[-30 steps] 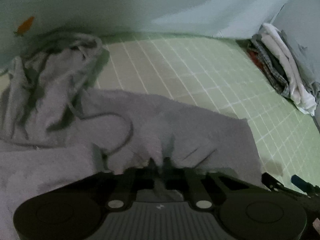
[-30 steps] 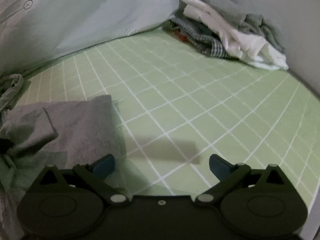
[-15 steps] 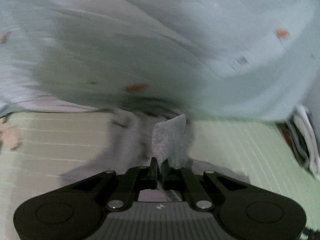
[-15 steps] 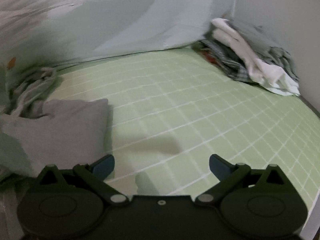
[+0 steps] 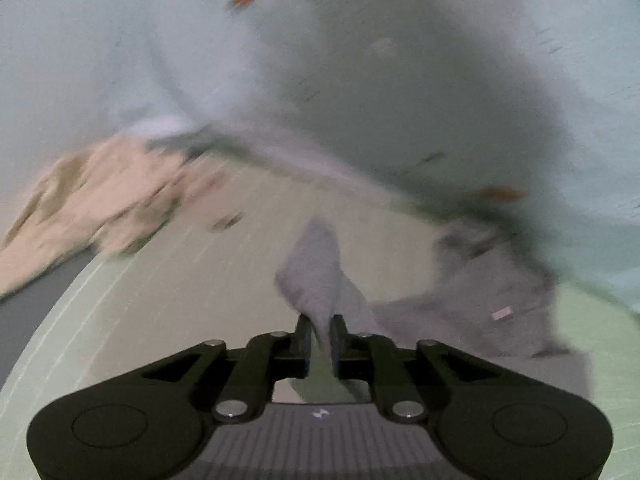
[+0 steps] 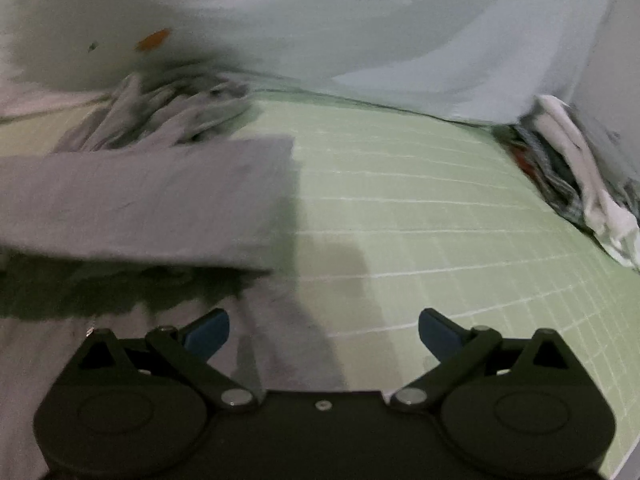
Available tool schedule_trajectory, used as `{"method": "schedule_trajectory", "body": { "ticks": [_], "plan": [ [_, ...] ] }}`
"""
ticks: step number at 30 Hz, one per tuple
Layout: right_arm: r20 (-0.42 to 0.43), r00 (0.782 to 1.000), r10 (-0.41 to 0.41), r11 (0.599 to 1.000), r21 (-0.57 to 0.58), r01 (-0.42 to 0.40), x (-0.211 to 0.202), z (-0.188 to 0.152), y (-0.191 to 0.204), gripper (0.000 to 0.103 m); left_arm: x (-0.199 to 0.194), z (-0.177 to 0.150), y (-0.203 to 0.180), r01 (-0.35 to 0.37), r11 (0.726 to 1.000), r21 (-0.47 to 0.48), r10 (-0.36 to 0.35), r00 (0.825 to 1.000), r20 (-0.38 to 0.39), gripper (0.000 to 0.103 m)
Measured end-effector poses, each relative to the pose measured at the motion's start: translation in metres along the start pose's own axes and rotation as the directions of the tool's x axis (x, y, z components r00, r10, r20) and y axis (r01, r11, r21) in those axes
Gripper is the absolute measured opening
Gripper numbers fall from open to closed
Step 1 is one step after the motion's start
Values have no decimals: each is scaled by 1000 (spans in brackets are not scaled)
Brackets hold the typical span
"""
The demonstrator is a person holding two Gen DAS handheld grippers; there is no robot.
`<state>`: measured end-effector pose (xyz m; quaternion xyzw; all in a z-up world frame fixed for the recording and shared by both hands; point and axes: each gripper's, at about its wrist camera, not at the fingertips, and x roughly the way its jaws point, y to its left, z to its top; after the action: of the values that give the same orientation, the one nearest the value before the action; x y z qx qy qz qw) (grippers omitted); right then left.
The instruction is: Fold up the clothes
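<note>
My left gripper (image 5: 319, 334) is shut on a corner of the grey garment (image 5: 316, 268) and holds it up above the green checked sheet (image 5: 168, 280); the rest of the garment trails to the right (image 5: 480, 300). The left wrist view is blurred by motion. In the right wrist view the grey garment (image 6: 152, 196) hangs as a lifted fold above the sheet (image 6: 420, 208), with more of it bunched behind (image 6: 168, 108). My right gripper (image 6: 324, 330) is open and empty, low over the garment's near part.
A pile of white, plaid and grey clothes (image 6: 572, 168) lies at the right by the wall. A beige garment (image 5: 92, 204) lies at the left in the left wrist view. A pale curtain or sheet (image 6: 360, 32) hangs behind.
My left gripper has lifted the grey garment's corner and swung left, so the beige garment came into view. The right gripper has moved left toward the garment, staying open.
</note>
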<state>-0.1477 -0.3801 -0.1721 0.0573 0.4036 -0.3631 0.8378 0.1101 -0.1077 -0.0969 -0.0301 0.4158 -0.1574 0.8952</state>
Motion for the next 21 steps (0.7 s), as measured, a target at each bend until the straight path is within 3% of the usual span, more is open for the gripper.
{"method": "schedule_trajectory", "body": {
  "ticks": [2, 4, 7, 14, 21],
  "plan": [
    [-10, 1000, 5, 999, -37, -5, -1, -1, 11, 102, 10, -10, 23, -59, 998, -37, 57, 997, -52, 18],
    [-14, 1000, 2, 998, -61, -3, -2, 0, 17, 102, 19, -21, 45, -115, 991, -74, 107, 989, -104, 33],
    [-16, 1000, -9, 998, -66, 7, -3, 6, 20, 102, 20, -31, 67, -128, 982, -138, 112, 986, -123, 47],
    [-4, 1000, -16, 999, -42, 16, 12, 37, 25, 102, 20, -38, 66, -33, 985, -170, 18, 996, -86, 53],
    [-28, 999, 28, 999, 45, -27, 49, 65, 34, 102, 49, -26, 23, 55, 996, -76, -62, 994, -93, 53]
  ]
}}
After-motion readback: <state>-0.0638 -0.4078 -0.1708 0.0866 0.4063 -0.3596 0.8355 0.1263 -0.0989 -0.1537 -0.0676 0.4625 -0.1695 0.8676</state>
